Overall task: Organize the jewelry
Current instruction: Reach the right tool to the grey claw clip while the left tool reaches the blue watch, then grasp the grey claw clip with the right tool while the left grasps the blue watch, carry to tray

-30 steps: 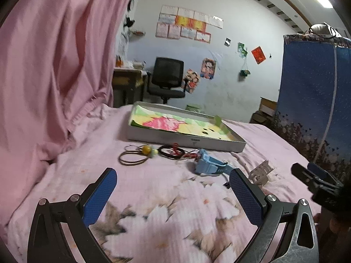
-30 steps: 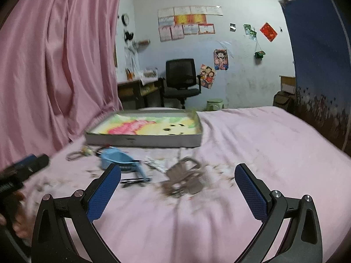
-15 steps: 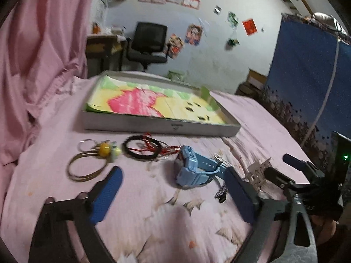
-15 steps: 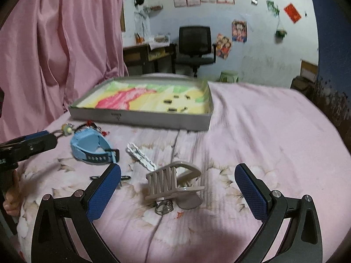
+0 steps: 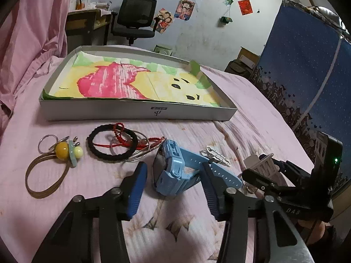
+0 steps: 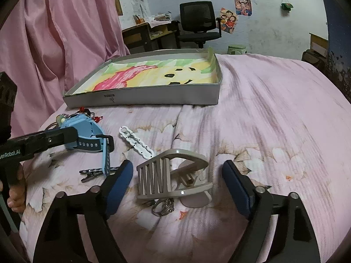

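Pink floral bedspread (image 6: 263,120) holds one grey tray (image 5: 140,111), one blue watch (image 5: 173,171) between the open left gripper (image 5: 173,188), one beige claw clip (image 6: 173,175) between the open right gripper (image 6: 177,186).

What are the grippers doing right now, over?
Left gripper open, straddling blue watch. Right gripper open, around beige hair claw. Tray holds no jewelry yet. Nothing blocking.

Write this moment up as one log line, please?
left gripper: open, straddling blue watch | right gripper: open, around beige hair claw | tray: holds no jewelry yet
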The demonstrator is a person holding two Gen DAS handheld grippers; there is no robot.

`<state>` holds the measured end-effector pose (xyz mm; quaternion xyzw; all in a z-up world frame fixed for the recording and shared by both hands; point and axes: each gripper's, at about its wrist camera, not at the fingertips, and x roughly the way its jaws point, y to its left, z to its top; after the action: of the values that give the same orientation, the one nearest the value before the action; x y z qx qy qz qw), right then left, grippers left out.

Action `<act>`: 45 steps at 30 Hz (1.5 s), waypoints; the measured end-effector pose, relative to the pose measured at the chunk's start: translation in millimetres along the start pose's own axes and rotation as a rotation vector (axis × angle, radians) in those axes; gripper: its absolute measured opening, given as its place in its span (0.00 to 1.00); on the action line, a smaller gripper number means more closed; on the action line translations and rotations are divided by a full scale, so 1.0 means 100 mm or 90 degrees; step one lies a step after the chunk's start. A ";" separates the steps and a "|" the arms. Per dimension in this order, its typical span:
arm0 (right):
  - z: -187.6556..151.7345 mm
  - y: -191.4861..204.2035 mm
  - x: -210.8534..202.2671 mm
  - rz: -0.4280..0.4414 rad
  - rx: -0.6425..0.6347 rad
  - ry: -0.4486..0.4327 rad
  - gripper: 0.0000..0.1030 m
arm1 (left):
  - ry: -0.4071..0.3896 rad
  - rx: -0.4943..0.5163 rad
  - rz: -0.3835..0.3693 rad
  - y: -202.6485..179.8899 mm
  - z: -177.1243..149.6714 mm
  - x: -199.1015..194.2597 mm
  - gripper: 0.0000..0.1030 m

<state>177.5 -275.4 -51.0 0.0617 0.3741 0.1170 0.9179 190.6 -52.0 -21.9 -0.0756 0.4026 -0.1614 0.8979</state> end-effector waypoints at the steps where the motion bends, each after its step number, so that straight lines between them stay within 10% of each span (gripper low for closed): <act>1: -0.01 0.00 0.00 0.002 0.003 0.001 0.66 | 0.001 -0.003 -0.003 0.00 0.01 0.00 0.40; 18: -0.04 -0.02 -0.06 0.029 0.017 -0.020 0.52 | 0.023 -0.041 0.007 0.02 -0.06 0.02 0.26; 45: 0.26 0.04 -0.80 0.102 0.043 -0.281 0.52 | -0.240 -0.007 0.035 -0.25 -0.20 -0.91 0.20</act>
<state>140.1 -293.2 22.1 0.1460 0.1617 0.1603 0.9627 113.0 -43.5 34.5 -0.0981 0.2301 -0.1174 0.9611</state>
